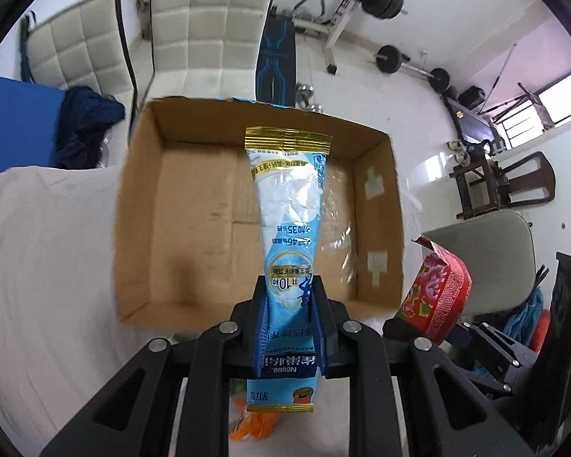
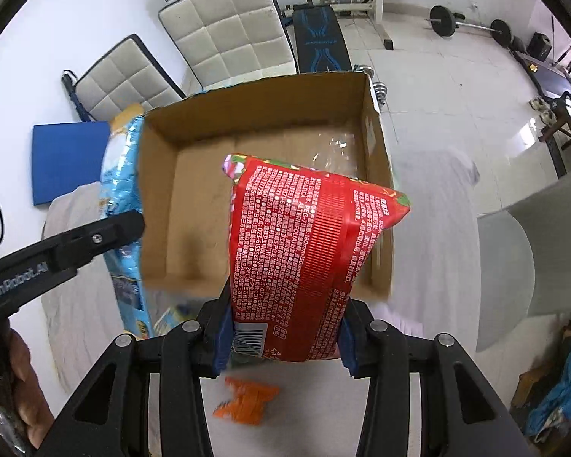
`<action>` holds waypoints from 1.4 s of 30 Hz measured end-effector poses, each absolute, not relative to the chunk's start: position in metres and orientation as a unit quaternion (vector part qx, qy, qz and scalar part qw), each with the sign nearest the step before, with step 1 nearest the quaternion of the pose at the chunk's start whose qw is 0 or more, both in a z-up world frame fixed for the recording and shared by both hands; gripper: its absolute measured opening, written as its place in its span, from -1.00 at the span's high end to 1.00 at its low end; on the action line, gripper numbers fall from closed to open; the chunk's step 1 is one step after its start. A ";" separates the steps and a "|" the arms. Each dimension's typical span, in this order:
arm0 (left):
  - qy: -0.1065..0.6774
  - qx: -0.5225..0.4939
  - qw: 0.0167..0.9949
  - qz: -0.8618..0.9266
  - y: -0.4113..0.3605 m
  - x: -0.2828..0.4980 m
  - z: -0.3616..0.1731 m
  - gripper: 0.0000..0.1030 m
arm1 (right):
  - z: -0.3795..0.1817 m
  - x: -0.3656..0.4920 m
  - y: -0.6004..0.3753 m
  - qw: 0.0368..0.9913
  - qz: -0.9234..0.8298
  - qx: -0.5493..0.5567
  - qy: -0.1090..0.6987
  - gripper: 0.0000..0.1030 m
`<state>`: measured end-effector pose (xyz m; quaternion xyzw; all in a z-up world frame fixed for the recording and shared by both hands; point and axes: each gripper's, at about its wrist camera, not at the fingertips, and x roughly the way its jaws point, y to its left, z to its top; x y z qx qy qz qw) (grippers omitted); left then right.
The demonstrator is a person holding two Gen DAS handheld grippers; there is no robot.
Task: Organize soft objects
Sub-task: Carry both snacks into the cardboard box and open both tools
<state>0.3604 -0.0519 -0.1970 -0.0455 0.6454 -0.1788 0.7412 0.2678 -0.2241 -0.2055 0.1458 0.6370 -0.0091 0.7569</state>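
1. On my left wrist view, the left gripper sits at the bottom centre, its blue pads clamped on the blue milk-powder packet. The packet's long axis runs straight up the frame, gold-sealed end pointing away from me over the open cardboard box.
2. My right wrist view shows the right gripper clamped on the red snack bag, long axis running up the frame and leaning right, top corner reaching over the box floor.
3. Only the right view shows the blue packet from the side, at the frame's left, against the box's outer left wall, with the left gripper's finger across it.
4. Only the left view shows the red bag's flowered face, at lower right beside the box.
5. An orange wrapper lies on the white cloth below both grippers.
6. Farther off, white padded chairs and a weight bench fill the upper frame.
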 end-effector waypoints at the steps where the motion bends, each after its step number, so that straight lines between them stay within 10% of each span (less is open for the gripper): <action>1: 0.654 -0.047 0.734 -0.175 -0.058 0.374 -0.208 0.66 | -0.215 0.280 -0.226 0.755 -0.007 0.140 0.641 0.08; 24: 0.740 0.044 0.665 -0.086 -0.076 0.480 -0.357 0.61 | -0.365 0.411 -0.235 0.688 -0.011 0.053 0.723 0.03; 27: 0.729 0.050 0.678 -0.083 -0.077 0.479 -0.348 0.40 | -0.363 0.409 -0.236 0.689 -0.016 0.050 0.723 -0.48; 36: 0.710 0.039 0.698 -0.083 -0.071 0.469 -0.310 -0.68 | -0.350 0.395 -0.230 0.694 -0.019 0.045 0.719 -0.90; 42: 0.697 0.018 0.712 -0.083 -0.058 0.450 -0.291 -0.77 | -0.331 0.365 -0.225 0.702 -0.016 0.065 0.709 -1.00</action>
